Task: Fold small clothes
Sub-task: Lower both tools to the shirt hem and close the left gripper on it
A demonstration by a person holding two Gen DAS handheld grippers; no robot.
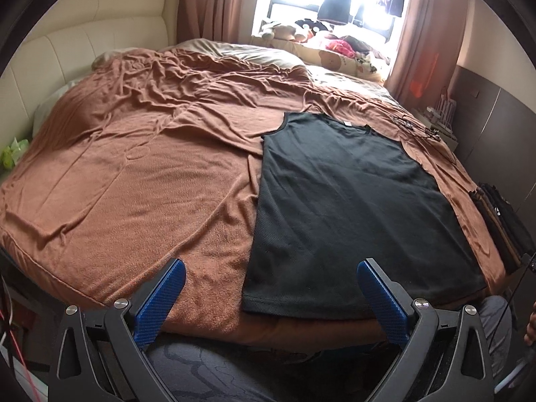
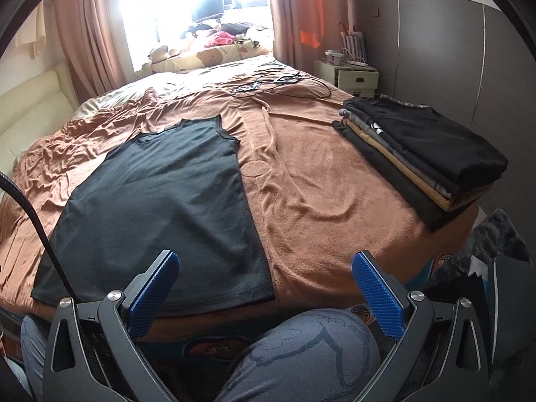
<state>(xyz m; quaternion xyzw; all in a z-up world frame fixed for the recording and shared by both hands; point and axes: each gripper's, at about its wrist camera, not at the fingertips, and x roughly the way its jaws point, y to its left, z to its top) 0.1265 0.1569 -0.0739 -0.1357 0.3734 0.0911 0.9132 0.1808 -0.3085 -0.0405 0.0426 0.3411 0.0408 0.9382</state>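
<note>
Black sleeveless top point(image 1: 351, 201) lies flat and unfolded on the brown bedspread point(image 1: 134, 167), hem at the near edge. Stack of folded clothes point(image 2: 422, 154) sits right of the top, well apart. My left gripper point(image 1: 268, 298) and right gripper point(image 2: 264, 294) hover with fingers spread, empty. Several pieces look done; this one not started.

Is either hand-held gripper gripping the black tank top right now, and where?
No. The left hand-held gripper and right hand-held gripper are open and empty; the black tank top lies flat, untouched.
</note>
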